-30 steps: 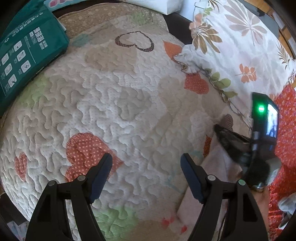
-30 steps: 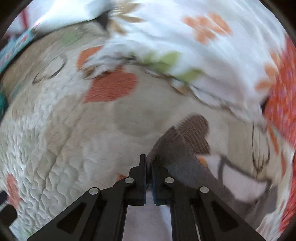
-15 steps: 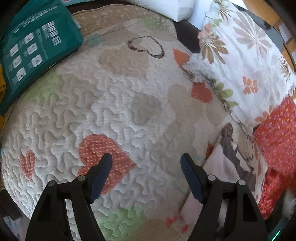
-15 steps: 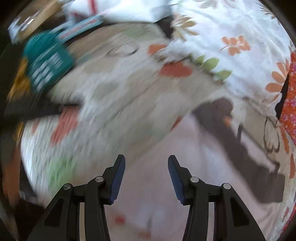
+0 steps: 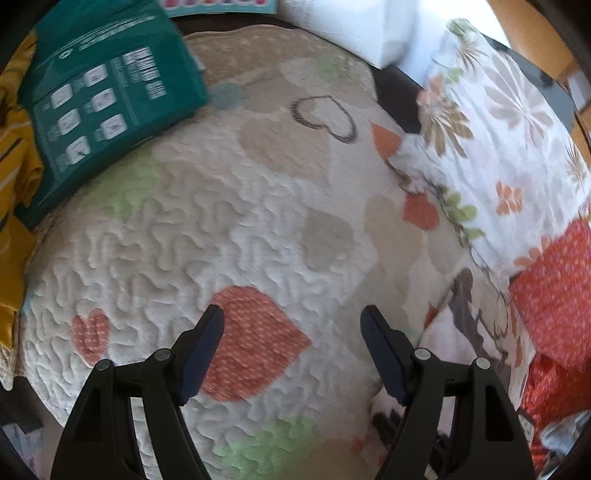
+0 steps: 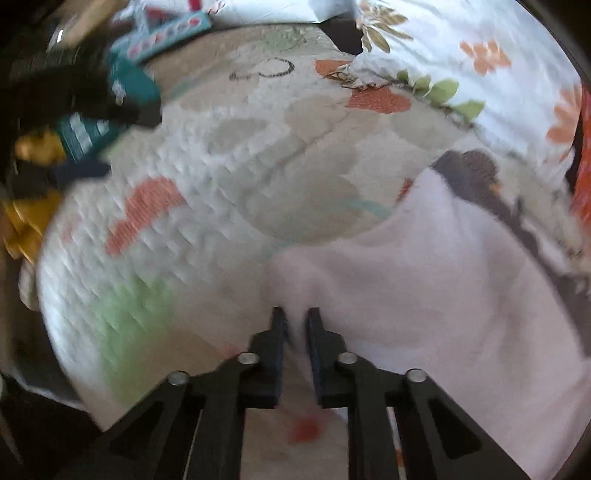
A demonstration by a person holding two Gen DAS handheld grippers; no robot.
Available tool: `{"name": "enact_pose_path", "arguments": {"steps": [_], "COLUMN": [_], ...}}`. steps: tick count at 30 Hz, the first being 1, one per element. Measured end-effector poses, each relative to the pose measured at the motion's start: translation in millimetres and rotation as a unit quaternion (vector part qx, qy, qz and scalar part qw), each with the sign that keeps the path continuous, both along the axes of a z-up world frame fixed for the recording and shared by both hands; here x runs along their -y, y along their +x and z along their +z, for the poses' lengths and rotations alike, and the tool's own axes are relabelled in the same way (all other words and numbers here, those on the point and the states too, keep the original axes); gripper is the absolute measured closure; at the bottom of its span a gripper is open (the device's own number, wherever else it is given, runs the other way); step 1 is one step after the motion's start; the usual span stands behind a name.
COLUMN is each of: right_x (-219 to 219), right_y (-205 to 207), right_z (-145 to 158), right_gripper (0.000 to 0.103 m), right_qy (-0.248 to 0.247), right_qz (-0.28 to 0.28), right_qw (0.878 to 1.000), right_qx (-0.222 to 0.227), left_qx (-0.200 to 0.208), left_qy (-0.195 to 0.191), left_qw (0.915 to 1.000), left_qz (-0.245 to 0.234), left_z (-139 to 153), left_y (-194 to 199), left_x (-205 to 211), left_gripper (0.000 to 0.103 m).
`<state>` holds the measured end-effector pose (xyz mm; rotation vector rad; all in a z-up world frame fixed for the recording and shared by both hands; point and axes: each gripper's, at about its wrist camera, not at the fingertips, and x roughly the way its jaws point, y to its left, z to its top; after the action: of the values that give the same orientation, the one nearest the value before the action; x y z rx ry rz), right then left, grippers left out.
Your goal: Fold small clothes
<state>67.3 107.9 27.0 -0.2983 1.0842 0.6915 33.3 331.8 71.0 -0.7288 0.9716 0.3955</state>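
Note:
A small pale pink garment [image 6: 424, 266] with a dark brown trim lies on the heart-patterned quilt [image 6: 229, 155], at the right of the right wrist view. My right gripper [image 6: 294, 321] is shut on a pinched fold at the garment's near left edge. In the left wrist view the same garment [image 5: 461, 325] lies at the right, partly behind the right finger. My left gripper [image 5: 291, 334] is open and empty above the quilt [image 5: 221, 229], over a red heart, left of the garment.
A teal package [image 5: 103, 96] lies at the far left, with yellow cloth [image 5: 14, 192] beside it. A floral pillow [image 5: 491, 140] and red patterned fabric [image 5: 554, 295] sit at the right. A white box [image 5: 354, 26] stands at the back.
My right gripper let go of the garment's brown end, opened, moved back toward me and shut on the pale near edge. It left the left wrist view, which shifted a little.

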Motion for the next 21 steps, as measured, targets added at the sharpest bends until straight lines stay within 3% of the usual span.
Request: {"name": "enact_pose_path", "arguments": {"steps": [5,8,11,15,18,21], "right_x": [-8,9,61,164,268,364], "right_y": [-19,-29,-24,-10,0,-10], "right_z": [0,13,26,37,37,50], "right_gripper": [0.093,0.093,0.092,0.08,0.08,0.079], "right_qy": [0.047,0.039,0.036,0.008,-0.006,0.038], "right_qz": [0.023,0.017,-0.029,-0.13,-0.247,-0.354], "right_qw": [0.996,0.998,0.999,0.991,0.969,0.934], "right_qx": [-0.066,-0.041,-0.027,0.004,0.003,0.008], "left_qx": [-0.001,0.003,0.006,0.003,-0.005,-0.005], "left_qy": [-0.007,-0.005,-0.001,-0.007,0.003,0.017], "left_qw": [1.0,0.9997,0.9986,0.9937,0.9904,0.9877], "left_qz": [0.001,-0.026,-0.052,-0.111,-0.138,-0.156], "left_z": [-2,0,0,-5,-9,-11], "left_y": [1,6,8,12,15,18], "left_x": [1,18,38,77,103,123], "left_gripper": [0.028,0.028,0.028,0.028,0.028,0.028]}}
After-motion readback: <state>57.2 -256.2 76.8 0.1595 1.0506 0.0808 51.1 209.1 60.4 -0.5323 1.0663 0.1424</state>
